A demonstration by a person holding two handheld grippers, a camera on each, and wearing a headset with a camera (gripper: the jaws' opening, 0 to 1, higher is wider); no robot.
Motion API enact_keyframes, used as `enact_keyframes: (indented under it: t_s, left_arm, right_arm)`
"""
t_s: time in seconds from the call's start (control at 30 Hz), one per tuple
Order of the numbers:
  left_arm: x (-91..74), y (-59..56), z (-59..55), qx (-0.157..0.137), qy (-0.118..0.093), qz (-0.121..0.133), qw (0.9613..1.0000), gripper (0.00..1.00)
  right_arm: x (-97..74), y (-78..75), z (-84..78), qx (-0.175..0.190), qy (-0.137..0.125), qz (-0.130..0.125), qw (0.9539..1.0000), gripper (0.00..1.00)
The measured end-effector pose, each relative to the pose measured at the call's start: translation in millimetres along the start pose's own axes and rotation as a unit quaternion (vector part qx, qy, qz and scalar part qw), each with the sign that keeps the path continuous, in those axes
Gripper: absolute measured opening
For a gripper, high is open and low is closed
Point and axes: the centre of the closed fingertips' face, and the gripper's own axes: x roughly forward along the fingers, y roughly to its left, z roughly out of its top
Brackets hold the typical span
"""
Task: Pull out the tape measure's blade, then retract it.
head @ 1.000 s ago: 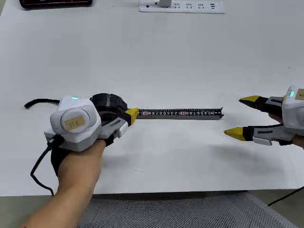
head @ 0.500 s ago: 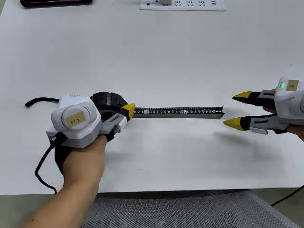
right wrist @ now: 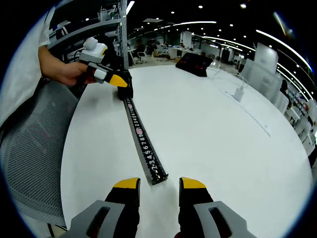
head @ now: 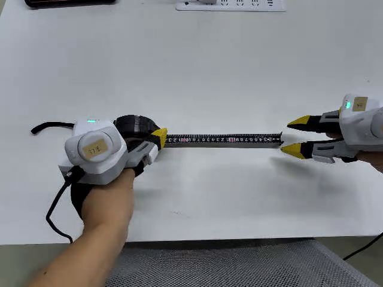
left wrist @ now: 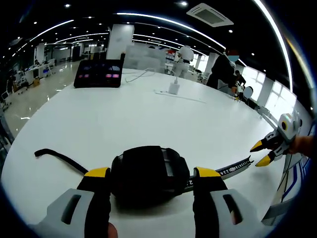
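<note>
With the left gripper (left wrist: 152, 173) clamped on the tape measure (head: 137, 127), its blade (right wrist: 143, 141) lies pulled out, tip just ahead of the right gripper (right wrist: 159, 182)'s parted fingers; retraction is not yet done

Black tape measure (head: 136, 127), round case, numbered blade (head: 221, 140) pulled out, flat, straight

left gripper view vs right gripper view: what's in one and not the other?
Left gripper view: the tape measure case close up, clamped in the left gripper, and a black cord beside it. Right gripper view: the end hook just ahead of the open right gripper, readable numerals, a mesh chair. Both: the extended blade and white table.
</note>
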Motion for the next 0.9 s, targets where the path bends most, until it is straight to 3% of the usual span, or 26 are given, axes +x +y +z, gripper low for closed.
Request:
enact_keyframes:
  t_s: [0.9]
  left_arm:
    - [1.5,1.7,-1.7,-0.001,0.008,0.006,1.0000,0.60]
  right_arm:
    - [9.6,1.5,-5.8,-0.022,0.027,0.027,0.9990,0.23]
